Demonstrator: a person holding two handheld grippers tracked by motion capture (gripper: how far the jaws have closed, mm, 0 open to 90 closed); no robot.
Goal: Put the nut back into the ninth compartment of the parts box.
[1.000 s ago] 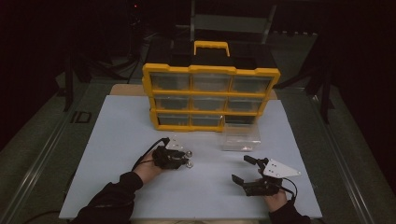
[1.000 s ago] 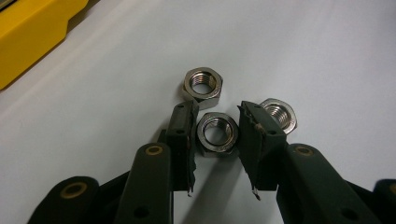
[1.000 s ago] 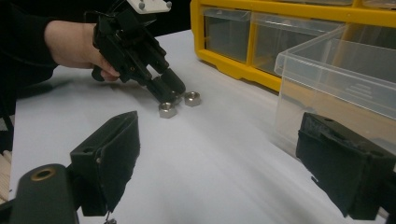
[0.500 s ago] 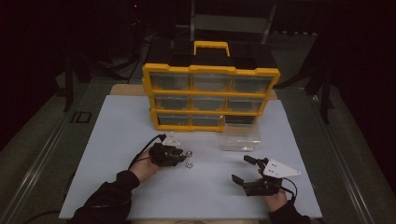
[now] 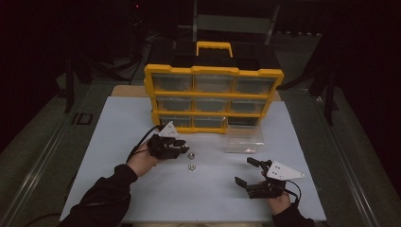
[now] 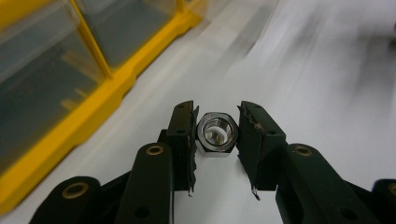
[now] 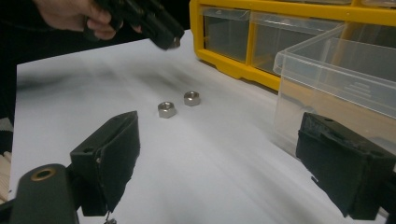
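Note:
My left gripper (image 6: 217, 107) is shut on a silver hex nut (image 6: 205, 141), pinched by its flats between the two black pads, above the white mat. From above, the left gripper (image 5: 177, 145) hovers just left of two loose nuts, one (image 5: 191, 154) behind the other (image 5: 192, 166). In the right gripper view the same pair of nuts (image 7: 166, 109) (image 7: 192, 98) lies on the mat, and the left gripper (image 7: 163, 39) hangs over them. My right gripper (image 5: 246, 172) rests near the mat's front right, jaws open and empty (image 7: 222, 123).
A yellow organizer (image 5: 213, 97) with clear drawers stands at the back of the white mat (image 5: 118, 142). One clear drawer (image 5: 244, 139) sits pulled out on the mat in front of it, close to the right gripper (image 7: 336, 70). Dark surroundings lie beyond the mat's edges.
The left gripper has lifted off the mat with a nut in its jaws and drifted slightly toward the organizer. The right gripper has stayed where it was.

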